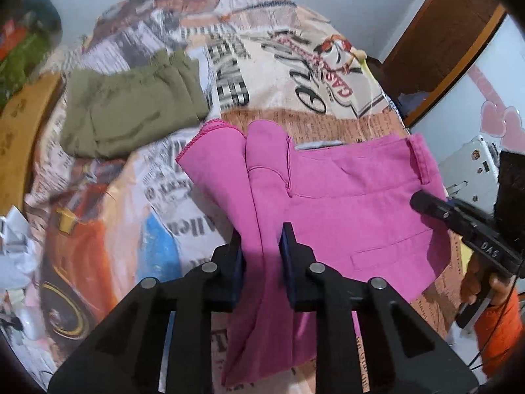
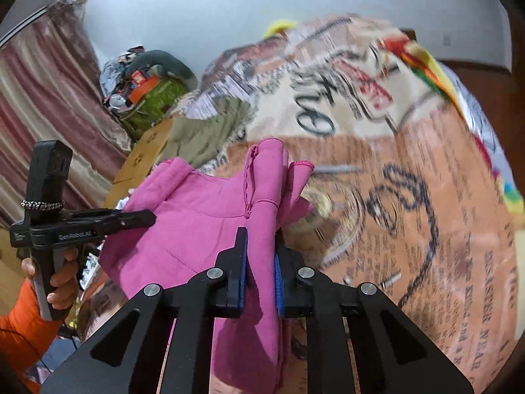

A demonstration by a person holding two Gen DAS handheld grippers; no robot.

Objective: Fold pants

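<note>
The pink pants (image 1: 344, 203) hang lifted over the newsprint-pattern bed cover (image 1: 295, 75). My left gripper (image 1: 262, 239) is shut on a bunched fold of the pants, the cloth passing between its fingers. My right gripper (image 2: 261, 246) is shut on another fold of the same pink pants (image 2: 203, 216). The right gripper also shows in the left wrist view (image 1: 436, 207) at the pants' waistband side, and the left gripper shows in the right wrist view (image 2: 144, 218) at the far edge of the cloth. The hem edges (image 1: 210, 131) stick up past my fingers.
Folded olive-green pants (image 1: 131, 111) lie on the bed cover to the back left. A pile of bags and clothes (image 2: 147, 82) stands by the wall and curtain (image 2: 42, 98). A wooden bed edge (image 1: 19, 131) runs on the left. A wooden door frame (image 1: 443, 39) stands at right.
</note>
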